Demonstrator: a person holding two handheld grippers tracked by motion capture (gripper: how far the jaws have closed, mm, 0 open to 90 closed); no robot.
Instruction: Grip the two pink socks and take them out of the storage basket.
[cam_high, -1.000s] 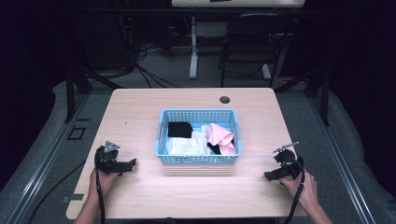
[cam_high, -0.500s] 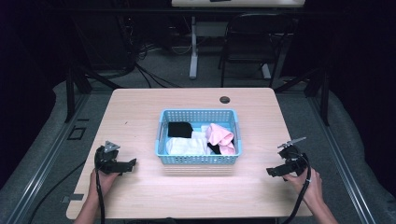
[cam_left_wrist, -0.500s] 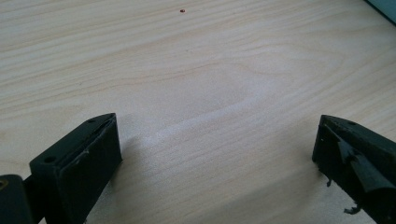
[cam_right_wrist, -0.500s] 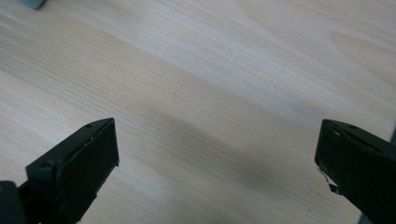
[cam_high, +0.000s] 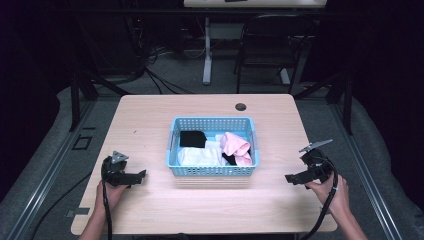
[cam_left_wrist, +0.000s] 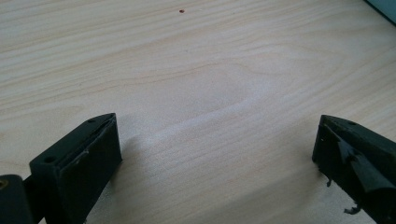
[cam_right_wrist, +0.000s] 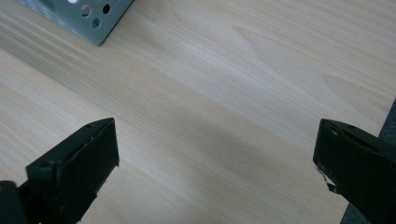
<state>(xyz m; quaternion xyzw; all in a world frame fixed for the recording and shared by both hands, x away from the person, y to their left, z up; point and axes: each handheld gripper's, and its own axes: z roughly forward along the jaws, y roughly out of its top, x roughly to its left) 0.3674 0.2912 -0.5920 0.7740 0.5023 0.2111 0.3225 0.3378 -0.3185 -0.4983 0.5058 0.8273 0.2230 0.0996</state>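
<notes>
Starting position, both grippers idle beside the laundry basket

Holding off on either side: left gripper sits near the table's front left, right gripper near the front right, each well apart from the blue perforated plastic basket in the table's middle. Jaws of both stand wide apart with nothing between them; the left gripper view and the right gripper view show bare wood between the black jaws. The right gripper view catches a corner of the basket at its top left.

Progress, as a judgement: nothing started. All cloth is in the basket: a black folded cloth at back left, a white crumpled cloth at front left, a pink bunched cloth at right with a small dark piece under it. No item is lifted, none lies on the tabletop. Likely left to do: reach in, take pieces out, lay or sort them. All of it remains.

Surface: pale wood-grain laminate table, matte, light grain lines, a round dark cable grommet near the back edge. Room: dim, grey carpet, black cables trailing on the floor behind, a black chair and a white desk leg farther back.
</notes>
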